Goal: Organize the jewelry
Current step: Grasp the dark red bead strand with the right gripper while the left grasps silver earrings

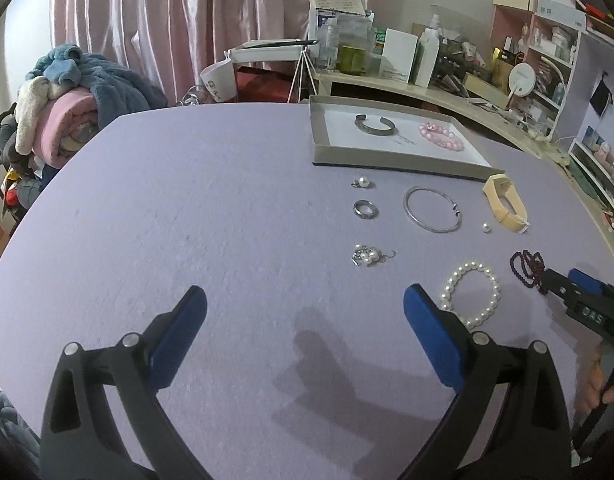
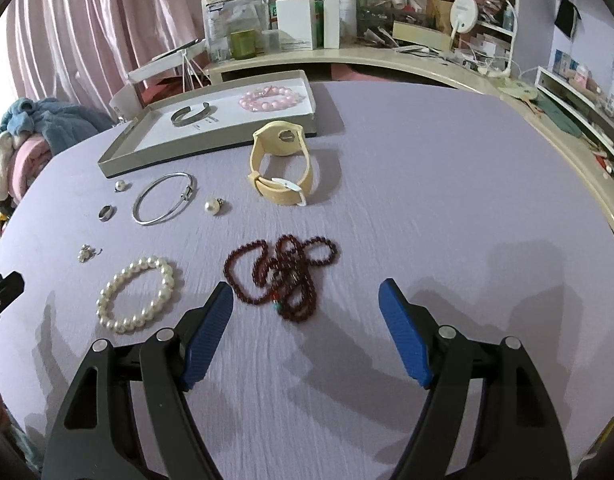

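Left gripper (image 1: 305, 300) and right gripper (image 2: 305, 294) are both hanging spread wide over the tabletop (image 2: 427, 184), gripping nothing. Tray (image 2: 119, 151) is sitting at the far edge, holding a cuff (image 2: 191, 114) and pink beads (image 2: 271, 99). The rest is lying loose on the near side of it: watch (image 2: 283, 168), bangle (image 2: 163, 198), ring (image 2: 106, 212), pearl bracelet (image 2: 137, 294), and dark beads (image 2: 283, 276) just ahead of the right gripper's fingertips.

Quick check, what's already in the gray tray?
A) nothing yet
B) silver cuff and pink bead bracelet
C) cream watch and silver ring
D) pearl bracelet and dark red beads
B: the gray tray holds only the silver cuff and the pink bead bracelet; all other jewelry lies on the purple table.
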The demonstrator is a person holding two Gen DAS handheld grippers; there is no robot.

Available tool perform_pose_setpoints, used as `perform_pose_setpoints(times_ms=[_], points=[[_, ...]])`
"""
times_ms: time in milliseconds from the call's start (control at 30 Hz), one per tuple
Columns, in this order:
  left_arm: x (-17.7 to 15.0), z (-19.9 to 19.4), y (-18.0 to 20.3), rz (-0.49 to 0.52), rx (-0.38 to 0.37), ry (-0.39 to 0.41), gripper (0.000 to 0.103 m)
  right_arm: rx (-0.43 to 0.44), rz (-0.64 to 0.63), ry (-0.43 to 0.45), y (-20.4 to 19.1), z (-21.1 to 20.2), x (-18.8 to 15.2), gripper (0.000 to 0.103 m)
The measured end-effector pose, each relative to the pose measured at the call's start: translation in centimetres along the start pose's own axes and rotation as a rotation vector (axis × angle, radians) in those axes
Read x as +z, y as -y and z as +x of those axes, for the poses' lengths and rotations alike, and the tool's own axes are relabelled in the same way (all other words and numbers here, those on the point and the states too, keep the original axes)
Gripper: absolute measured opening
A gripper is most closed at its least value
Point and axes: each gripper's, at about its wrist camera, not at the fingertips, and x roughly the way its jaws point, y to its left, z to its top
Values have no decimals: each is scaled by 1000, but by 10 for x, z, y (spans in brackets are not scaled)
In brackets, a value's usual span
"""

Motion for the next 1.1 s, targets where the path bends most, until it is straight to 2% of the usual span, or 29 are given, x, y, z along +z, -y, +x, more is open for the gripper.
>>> perform_pose_setpoints(times_ms=[167, 267, 300, 333, 367, 400, 433, 567, 967, 1033, 1100], points=[[1, 3, 1, 4, -6, -11, 99, -42, -57, -9, -12, 16, 7, 80], [2, 6, 1, 7, -9, -15, 99, -37, -76, -26, -15, 26, 6, 82], [1, 7, 1, 8, -11, -17, 99, -31, -78, -22, -16, 26, 6, 79], [1, 7, 1, 8, -14, -20, 99, -7, -77, -28, -17, 27, 5, 65], [1, 9, 1, 10, -17, -24, 99, -2, -72, -22, -16, 25, 5, 56], [2, 11, 2, 10, -21, -30, 99, 5, -75, -21, -16, 25, 6, 31], [3, 14, 2, 11, -23, -34, 99, 17, -72, -27, -16, 26, 6, 16], [7, 23, 4, 8, -38, -44, 99, 56, -18, -45, -8, 26, 9, 9], [22, 48, 16, 18, -64, -68, 98, 134, 98, 47, 10, -14, 22, 8], [25, 53, 19, 22, -62, -69, 93, 153, 101, 57, 9, -19, 26, 8], [29, 60, 24, 32, -62, -80, 78, 167, 102, 61, 8, -21, 28, 8]])
